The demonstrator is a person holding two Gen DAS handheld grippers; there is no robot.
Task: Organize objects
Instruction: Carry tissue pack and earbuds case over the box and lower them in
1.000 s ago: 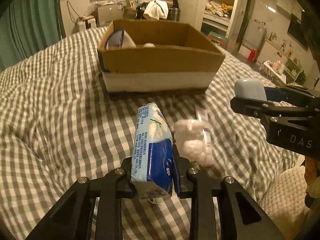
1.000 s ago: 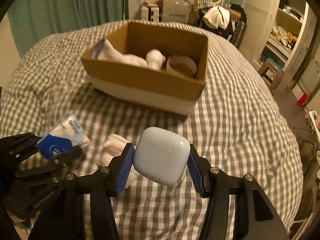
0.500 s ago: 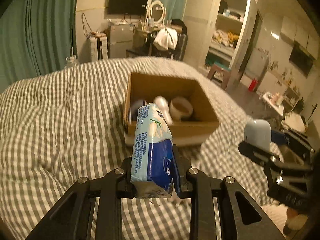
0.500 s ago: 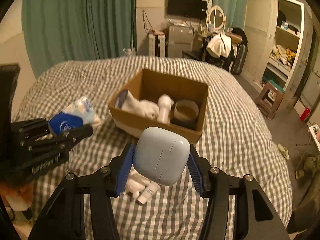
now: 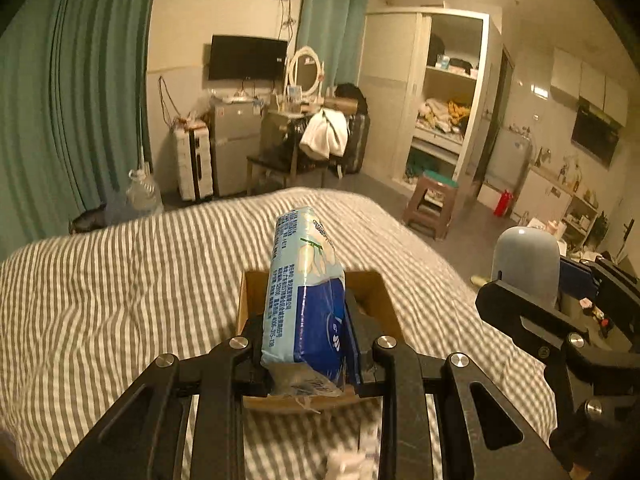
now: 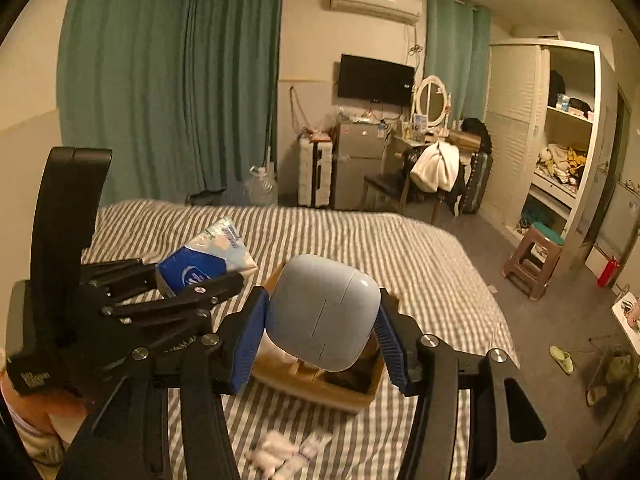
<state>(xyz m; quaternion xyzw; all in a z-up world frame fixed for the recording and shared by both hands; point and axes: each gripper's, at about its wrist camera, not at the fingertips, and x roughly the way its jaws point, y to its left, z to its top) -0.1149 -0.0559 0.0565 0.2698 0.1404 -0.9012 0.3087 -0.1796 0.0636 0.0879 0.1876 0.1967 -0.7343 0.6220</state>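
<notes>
My left gripper (image 5: 306, 356) is shut on a blue and pale tissue pack (image 5: 304, 288), held upright high above the bed. That pack (image 6: 208, 258) and the left gripper (image 6: 192, 284) also show at the left of the right wrist view. My right gripper (image 6: 322, 336) is shut on a pale blue rounded case (image 6: 324, 312), which also appears at the right of the left wrist view (image 5: 526, 264). Below both lies the open cardboard box (image 5: 384, 292), mostly hidden behind the held things; its front wall (image 6: 332, 394) shows under the case.
A checked bedspread (image 5: 120, 300) covers the bed. A white cotton bag (image 6: 280, 454) lies on it in front of the box. Beyond the bed are green curtains (image 6: 160, 92), a small fridge, a chair with clothes, a stool (image 6: 532, 260) and an open wardrobe.
Both grippers rose well above the bed with their loads still held. The box has dropped from the upper frame to behind the held items, and the cotton bag has slid to the bottom edge.
</notes>
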